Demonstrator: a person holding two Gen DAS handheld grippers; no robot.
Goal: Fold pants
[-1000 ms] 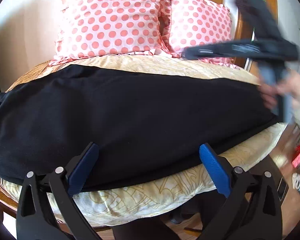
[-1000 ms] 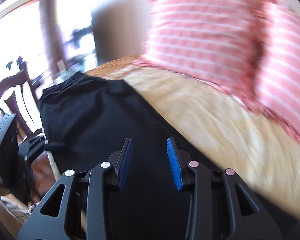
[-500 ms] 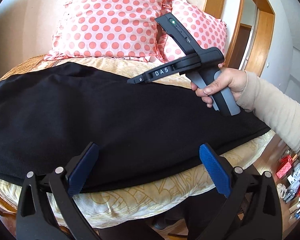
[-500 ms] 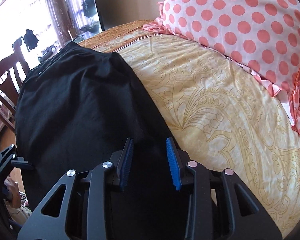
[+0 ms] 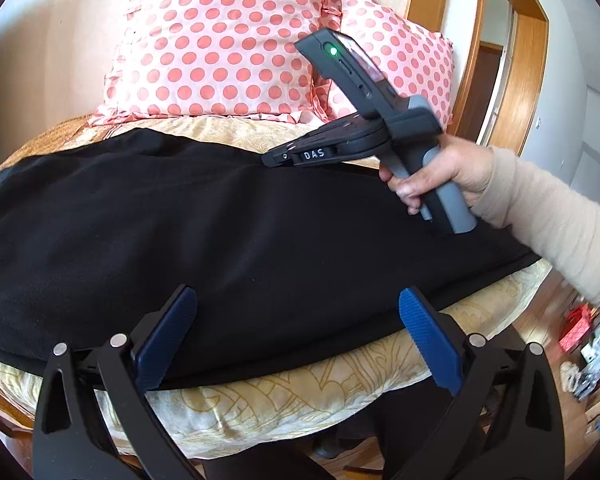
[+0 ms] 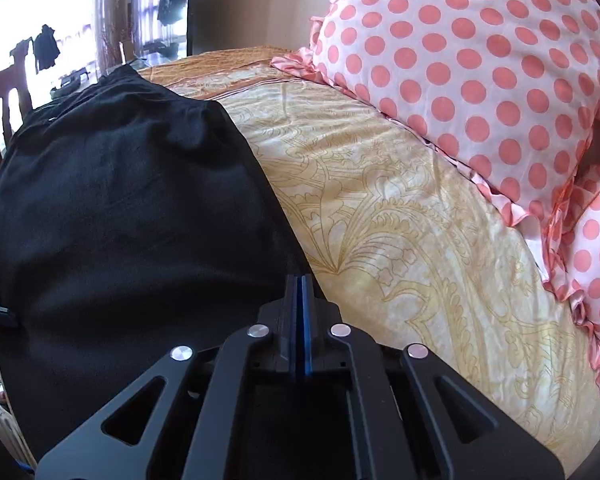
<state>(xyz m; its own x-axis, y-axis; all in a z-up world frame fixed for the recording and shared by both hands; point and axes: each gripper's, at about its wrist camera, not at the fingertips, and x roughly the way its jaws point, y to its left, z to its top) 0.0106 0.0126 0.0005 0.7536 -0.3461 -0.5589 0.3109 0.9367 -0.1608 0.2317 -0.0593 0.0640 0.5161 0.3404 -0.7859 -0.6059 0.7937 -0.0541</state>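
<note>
Pants [image 5: 228,240] lie flat across the bed [image 6: 400,220]. Your right gripper [image 6: 299,280] is closing on their far edge, pads nearly together on cloth; your left gripper [image 5: 296,340] gapes at the near edge. Next, clamp there too and lift both.

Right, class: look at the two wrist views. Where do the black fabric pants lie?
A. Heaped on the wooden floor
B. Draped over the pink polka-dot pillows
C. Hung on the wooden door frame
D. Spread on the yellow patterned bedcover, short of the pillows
D: the black fabric pants lie flat across the yellow patterned bedcover, with a bare strip of it between them and the pink polka-dot pillows.
</note>
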